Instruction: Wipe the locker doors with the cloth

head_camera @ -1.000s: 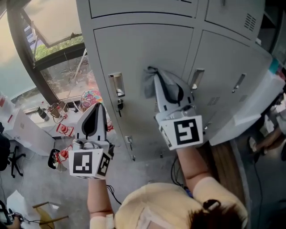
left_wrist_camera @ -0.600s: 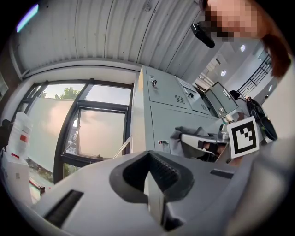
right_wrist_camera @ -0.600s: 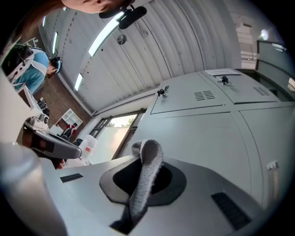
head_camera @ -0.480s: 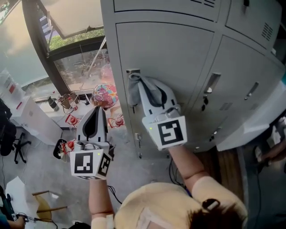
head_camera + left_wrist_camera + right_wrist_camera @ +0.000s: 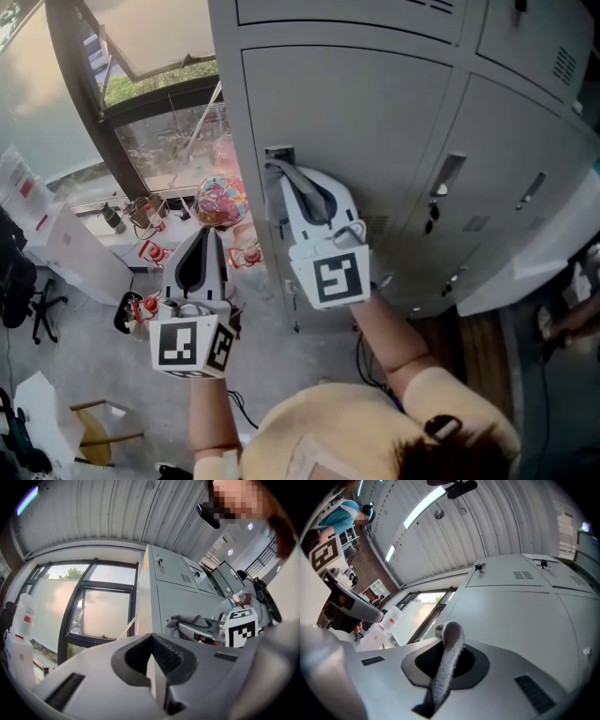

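While the cloth (image 5: 448, 654) is pinched between the jaws of my right tongs (image 5: 284, 184), it lies at the left edge of the locker door (image 5: 375, 112). It sits about halfway up, right at the latch recess (image 5: 278, 153). Only a narrow fold is gripped; the rest bunches ahead of the tips.

Hazards, as I judge them:

1. Snagging. The bunched cloth sits on or just beside the latch recess. A stroke across it could catch the fabric on the recess rim and drag it out of the jaws.
2. Loss of grip. With so little fabric clamped, hard pressure or a fast stroke could pull the fold free and drop the cloth to the floor (image 5: 84, 356).
3. Bare contact. If the bunch shifts aside, the hard jaw tips could scrape the paint.
4. Overrun. The door's left edge is also the cabinet's corner, so a stroke further left leaves the surface.
5. Key. What looks like a key (image 5: 431, 214) hangs at the next door's lock, near that door's left edge. A long stroke to the right could catch it.

My left tongs (image 5: 201, 246) are closed on nothing and hang low above the floor, well apart from the locker. They pose no risk there, but they give the cloth no support.
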Tool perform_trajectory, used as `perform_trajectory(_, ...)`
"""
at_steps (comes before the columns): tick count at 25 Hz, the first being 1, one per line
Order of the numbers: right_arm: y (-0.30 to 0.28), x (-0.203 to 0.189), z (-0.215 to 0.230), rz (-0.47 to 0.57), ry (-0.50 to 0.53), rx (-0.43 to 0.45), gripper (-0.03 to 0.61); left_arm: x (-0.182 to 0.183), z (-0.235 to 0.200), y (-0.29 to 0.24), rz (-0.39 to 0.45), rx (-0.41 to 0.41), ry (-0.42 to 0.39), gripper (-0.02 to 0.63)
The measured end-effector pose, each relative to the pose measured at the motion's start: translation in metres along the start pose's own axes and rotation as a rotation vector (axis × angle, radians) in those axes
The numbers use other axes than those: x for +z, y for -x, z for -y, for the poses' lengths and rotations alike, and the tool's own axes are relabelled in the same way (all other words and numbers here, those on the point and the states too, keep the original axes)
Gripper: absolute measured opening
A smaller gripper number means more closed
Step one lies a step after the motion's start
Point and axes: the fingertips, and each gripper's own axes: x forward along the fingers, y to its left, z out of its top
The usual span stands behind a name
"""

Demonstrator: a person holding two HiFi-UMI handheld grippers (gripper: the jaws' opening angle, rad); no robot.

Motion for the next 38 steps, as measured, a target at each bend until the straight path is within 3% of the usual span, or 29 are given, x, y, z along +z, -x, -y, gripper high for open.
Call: perform_trajectory(38,0.111,-0.065,0.155,-0.215,0.066,-0.375,0.015,-0.014,0.115,-0.061,0.003,-0.285,0.066,0.003)
